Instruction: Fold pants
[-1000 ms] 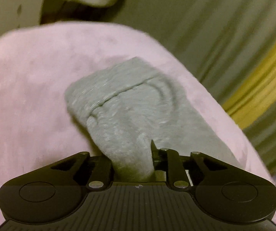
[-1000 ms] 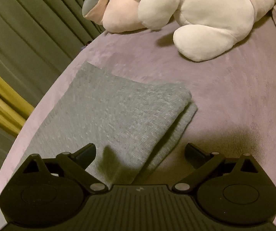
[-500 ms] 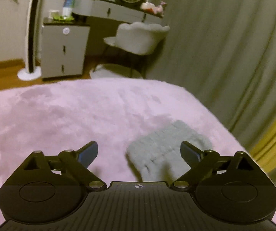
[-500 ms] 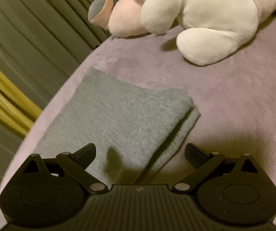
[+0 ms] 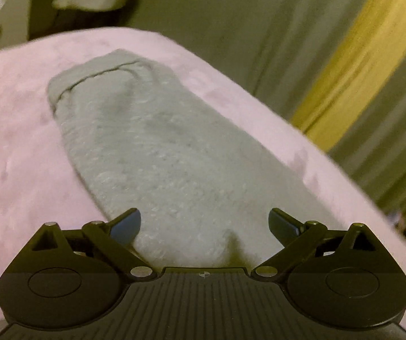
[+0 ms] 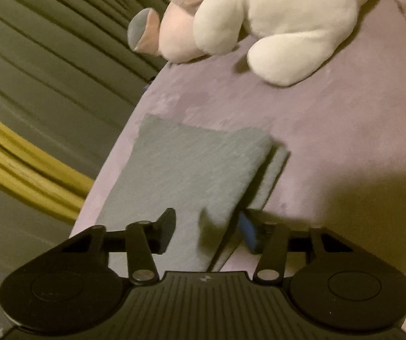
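Your left gripper (image 5: 204,221) stands with jaws spread wide over the near end of the folded grey knit pants (image 5: 157,153), gripping nothing. Your right gripper (image 6: 207,228) is partly parted (holding nothing), straddling the pants' layered edge. The pants lie on the pink plush bedspread (image 6: 330,141), near the white-and-pink stuffed toy (image 6: 274,19).
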Tool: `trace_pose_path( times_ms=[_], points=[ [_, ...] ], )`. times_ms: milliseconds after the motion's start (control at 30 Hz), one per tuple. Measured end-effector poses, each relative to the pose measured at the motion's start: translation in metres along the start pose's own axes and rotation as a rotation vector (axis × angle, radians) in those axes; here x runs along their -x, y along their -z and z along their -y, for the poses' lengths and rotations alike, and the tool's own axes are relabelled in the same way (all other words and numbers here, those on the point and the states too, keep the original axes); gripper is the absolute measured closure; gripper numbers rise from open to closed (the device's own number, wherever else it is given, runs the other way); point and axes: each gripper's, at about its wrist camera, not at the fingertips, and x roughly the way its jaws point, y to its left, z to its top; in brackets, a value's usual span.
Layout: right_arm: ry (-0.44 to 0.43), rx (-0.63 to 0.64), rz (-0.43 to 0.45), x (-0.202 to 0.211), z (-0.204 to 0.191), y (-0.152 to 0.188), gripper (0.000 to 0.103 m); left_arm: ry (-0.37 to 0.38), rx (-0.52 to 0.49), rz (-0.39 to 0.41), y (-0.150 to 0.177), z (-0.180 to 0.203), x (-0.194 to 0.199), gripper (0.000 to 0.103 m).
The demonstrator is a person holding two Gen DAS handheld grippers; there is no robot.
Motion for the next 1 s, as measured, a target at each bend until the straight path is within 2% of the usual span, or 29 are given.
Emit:
trace_pose_path(
  times_ms=[33, 133, 200, 400, 433, 500, 533, 567, 633, 667, 700, 767, 800, 833, 900, 967, 1000],
  points=[
    [0.0, 0.007, -0.005, -0.002, -0.001, 0.001, 0.078, -0.017, -0.022, 0.006, 0.001, 0.004, 0.0, 0.003],
    [0.025, 0.015, -0.026, -0.011, 0.0, 0.005, 0.083, -0.027, -0.009, 0.002, 0.003, 0.005, -0.001, 0.003],
    [0.01, -0.018, -0.017, -0.01, 0.005, 0.003, 0.098, -0.037, 0.023, -0.002, 0.0, 0.0, -0.002, 0.003],
    [-0.085, -0.04, 0.046, 0.0, 0.004, 0.001, 0.1, -0.058, 0.126, 0.003, -0.004, -0.022, -0.009, 0.003],
    [-0.044, -0.036, 0.042, -0.002, 0.004, 0.0, 0.1, -0.066, 0.136, -0.001, -0.005, -0.024, -0.011, 0.003],
    [0.164, 0.018, 0.023, -0.008, -0.001, 0.001, 0.099, -0.078, 0.149, -0.009, -0.007, -0.026, -0.014, 0.003],
    [0.182, 0.006, 0.026, -0.007, -0.001, 0.001, 0.099, -0.071, 0.149, 0.003, -0.007, -0.027, -0.012, 0.003],
    [0.194, 0.005, 0.048, -0.003, -0.004, 0.001, 0.091, -0.059, 0.141, 0.024, -0.007, -0.026, -0.009, 0.003],
    [0.303, 0.089, 0.125, 0.01, -0.02, 0.002, 0.079, -0.028, 0.091, 0.075, -0.004, -0.018, -0.001, 0.003],
    [0.339, 0.143, 0.155, 0.016, -0.029, 0.003, 0.079, -0.004, 0.05, 0.084, -0.003, -0.012, 0.001, 0.003],
    [0.339, 0.17, 0.178, 0.021, -0.035, 0.003, 0.079, 0.029, -0.009, 0.081, 0.0, -0.002, 0.002, 0.003],
    [0.253, 0.2, 0.194, 0.033, -0.052, 0.003, 0.078, 0.074, -0.117, 0.051, 0.007, 0.018, 0.0, 0.003],
    [0.206, 0.203, 0.183, 0.034, -0.06, 0.002, 0.078, 0.095, -0.165, 0.031, 0.011, 0.029, -0.003, 0.003],
    [0.123, 0.216, 0.148, 0.033, -0.073, 0.007, 0.077, 0.122, -0.202, 0.005, 0.017, 0.04, -0.006, 0.003],
    [-0.001, 0.258, 0.05, 0.026, -0.098, 0.021, 0.071, 0.19, -0.246, -0.066, 0.029, 0.058, -0.015, 0.003],
    [-0.146, 0.321, -0.134, 0.004, -0.131, 0.048, 0.053, 0.247, -0.28, -0.156, 0.042, 0.072, -0.026, 0.003],
    [-0.224, 0.324, -0.254, -0.01, -0.145, 0.067, 0.048, 0.261, -0.299, -0.202, 0.049, 0.076, -0.033, 0.003]
  ],
)
